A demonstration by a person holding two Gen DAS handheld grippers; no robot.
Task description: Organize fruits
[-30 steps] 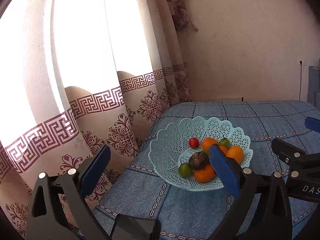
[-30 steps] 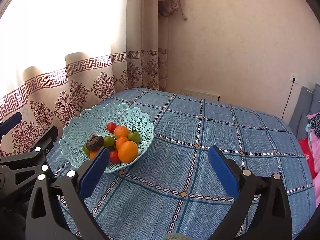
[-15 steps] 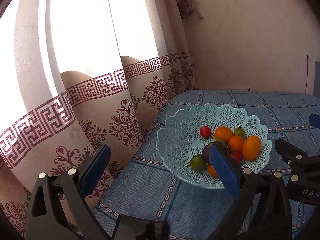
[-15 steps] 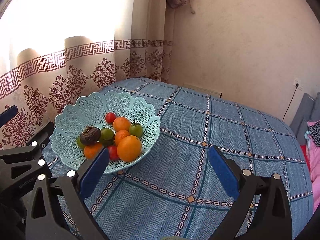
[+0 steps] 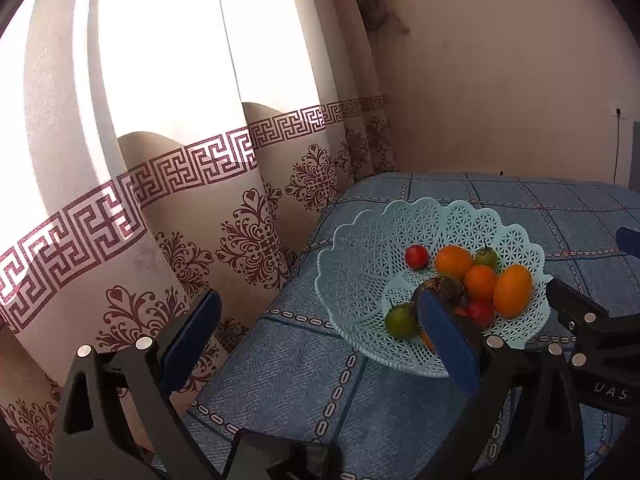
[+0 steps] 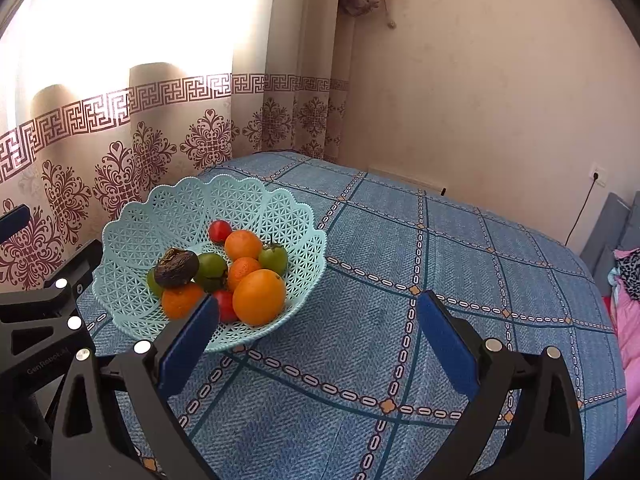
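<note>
Left tool (image 5: 320, 332) spread wide, empty; its right pad hides part of an orange. Right tool (image 6: 318, 334) likewise agape, empty. Fruits heaped in lattice basket (image 6: 160, 216) on blue-clothed bench (image 6: 440, 264); lower fruits partly buried, dark shrivelled fruit (image 6: 176, 267) unidentifiable.

"GenRobot.AI" on left hand-held gripper (image 6: 48, 320)

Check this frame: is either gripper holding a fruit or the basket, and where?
Nothing is held. The left gripper and right gripper are both open and empty; all fruit sits in the pale blue lattice plastic basket.
</note>
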